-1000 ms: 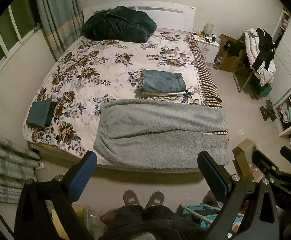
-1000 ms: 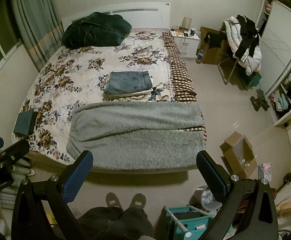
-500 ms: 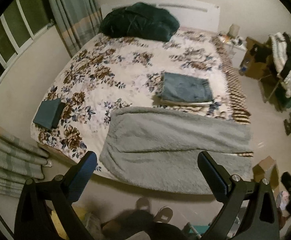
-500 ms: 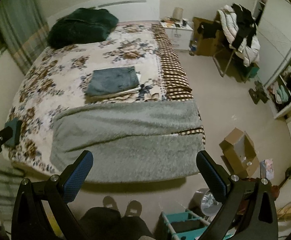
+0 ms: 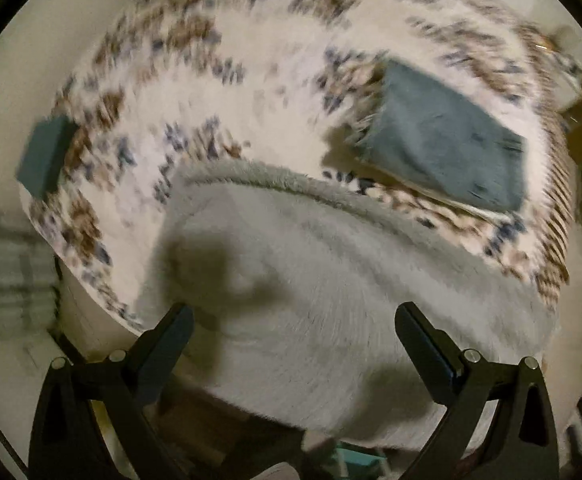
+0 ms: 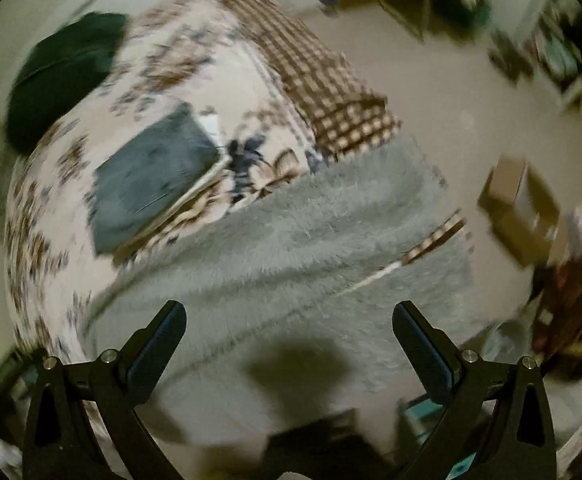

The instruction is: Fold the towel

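A fluffy grey towel [image 5: 331, 288] lies spread flat across the foot of the bed and hangs a little over its near edge; the right wrist view shows the same towel [image 6: 315, 248]. My left gripper [image 5: 293, 320] hovers open just above the towel's near left part, nothing between its fingers. My right gripper [image 6: 289, 318] is open too, above the towel's near right part, and casts a shadow on it. Both views are blurred by motion.
A floral bedspread [image 5: 195, 80] covers the bed. A folded blue-grey stack [image 5: 447, 144] lies beyond the towel, and a small teal folded cloth [image 5: 43, 156] sits at the left edge. A dark green bundle [image 6: 63, 76] lies at the head. A cardboard box [image 6: 519, 212] stands on the floor to the right.
Both grippers have dropped down and forward from well back of the bed to close over the towel's near edge. Both stay open. The towel has not moved.
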`<state>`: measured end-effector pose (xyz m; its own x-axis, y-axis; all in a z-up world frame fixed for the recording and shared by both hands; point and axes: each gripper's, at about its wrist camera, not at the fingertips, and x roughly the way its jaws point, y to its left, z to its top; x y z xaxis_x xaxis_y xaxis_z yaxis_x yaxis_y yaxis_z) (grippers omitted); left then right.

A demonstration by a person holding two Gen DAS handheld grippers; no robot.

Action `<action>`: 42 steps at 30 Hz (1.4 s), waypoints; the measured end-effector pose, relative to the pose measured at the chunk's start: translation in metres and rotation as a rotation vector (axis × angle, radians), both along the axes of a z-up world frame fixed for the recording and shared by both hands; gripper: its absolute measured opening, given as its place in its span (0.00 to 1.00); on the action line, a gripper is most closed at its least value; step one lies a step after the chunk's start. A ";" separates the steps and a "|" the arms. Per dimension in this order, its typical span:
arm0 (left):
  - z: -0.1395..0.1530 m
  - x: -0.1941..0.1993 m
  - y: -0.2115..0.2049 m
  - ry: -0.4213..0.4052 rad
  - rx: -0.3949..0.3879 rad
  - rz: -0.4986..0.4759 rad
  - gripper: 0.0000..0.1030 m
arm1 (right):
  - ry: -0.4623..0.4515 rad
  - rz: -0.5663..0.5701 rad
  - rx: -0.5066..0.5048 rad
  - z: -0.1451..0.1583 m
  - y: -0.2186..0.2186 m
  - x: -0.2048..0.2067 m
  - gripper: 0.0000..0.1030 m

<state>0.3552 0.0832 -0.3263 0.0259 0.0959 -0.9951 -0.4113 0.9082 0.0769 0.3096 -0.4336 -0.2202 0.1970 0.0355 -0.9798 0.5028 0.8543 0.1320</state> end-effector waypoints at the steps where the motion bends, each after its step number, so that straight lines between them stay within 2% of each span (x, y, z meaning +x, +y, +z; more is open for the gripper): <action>1: -0.014 0.009 0.007 0.019 -0.011 0.024 1.00 | 0.029 -0.040 0.034 -0.032 -0.011 0.021 1.00; 4: -0.073 0.043 0.033 0.075 -0.061 0.152 1.00 | 0.094 -0.139 0.099 -0.103 -0.038 0.065 1.00; 8: -0.138 0.080 0.056 0.133 -0.124 0.280 1.00 | 0.163 -0.231 0.112 -0.186 -0.062 0.106 1.00; 11: -0.180 0.099 0.068 0.172 -0.161 0.364 1.00 | 0.219 -0.284 0.087 -0.244 -0.076 0.132 1.00; 14: -0.203 0.106 0.077 0.173 -0.182 0.432 0.98 | 0.255 -0.352 0.098 -0.281 -0.086 0.140 1.00; 16: -0.208 0.108 0.080 0.161 -0.155 0.443 0.86 | 0.267 -0.393 0.104 -0.303 -0.090 0.146 0.98; 17: -0.209 0.107 0.081 0.158 -0.138 0.438 0.71 | 0.269 -0.405 0.105 -0.311 -0.091 0.147 0.93; 18: -0.209 0.105 0.080 0.159 -0.127 0.433 0.48 | 0.274 -0.415 0.109 -0.319 -0.091 0.148 0.91; 19: -0.209 0.102 0.080 0.159 -0.115 0.427 0.40 | 0.279 -0.422 0.114 -0.327 -0.091 0.148 0.82; 20: -0.206 0.099 0.079 0.146 -0.105 0.421 0.26 | 0.275 -0.430 0.116 -0.332 -0.090 0.147 0.70; 21: -0.201 0.095 0.078 0.128 -0.097 0.413 0.15 | 0.269 -0.430 0.109 -0.336 -0.089 0.147 0.66; 22: -0.194 0.089 0.076 0.105 -0.095 0.405 0.12 | 0.260 -0.426 0.101 -0.339 -0.087 0.147 0.53; 23: -0.186 0.083 0.075 0.074 -0.101 0.398 0.09 | 0.248 -0.418 0.090 -0.340 -0.085 0.147 0.37; 24: -0.177 0.076 0.074 0.047 -0.104 0.394 0.06 | 0.236 -0.408 0.084 -0.340 -0.084 0.147 0.29; 25: -0.166 0.069 0.072 0.015 -0.111 0.385 0.06 | 0.214 -0.401 0.085 -0.338 -0.081 0.146 0.14; 26: -0.152 0.060 0.069 -0.017 -0.112 0.371 0.05 | 0.199 -0.393 0.088 -0.336 -0.078 0.145 0.11; 30: -0.092 0.021 0.055 -0.132 -0.116 0.303 0.05 | 0.112 -0.343 0.089 -0.311 -0.060 0.129 0.08; 34: -0.036 -0.048 0.055 -0.225 -0.136 0.246 0.05 | 0.043 -0.281 0.099 -0.282 -0.048 0.098 0.07; 35: -0.038 -0.054 0.070 -0.238 -0.144 0.241 0.05 | 0.028 -0.267 0.097 -0.275 -0.045 0.086 0.07; 37: -0.028 -0.091 0.075 -0.254 -0.156 0.237 0.05 | 0.012 -0.254 0.100 -0.262 -0.045 0.067 0.07; 38: -0.032 -0.101 0.081 -0.256 -0.157 0.236 0.05 | 0.008 -0.247 0.103 -0.257 -0.055 0.060 0.07; 41: -0.039 -0.153 0.087 -0.235 -0.149 0.237 0.05 | 0.027 -0.219 0.104 -0.250 -0.058 0.016 0.07; 42: -0.043 -0.168 0.090 -0.222 -0.148 0.237 0.05 | 0.034 -0.211 0.104 -0.238 -0.070 -0.006 0.07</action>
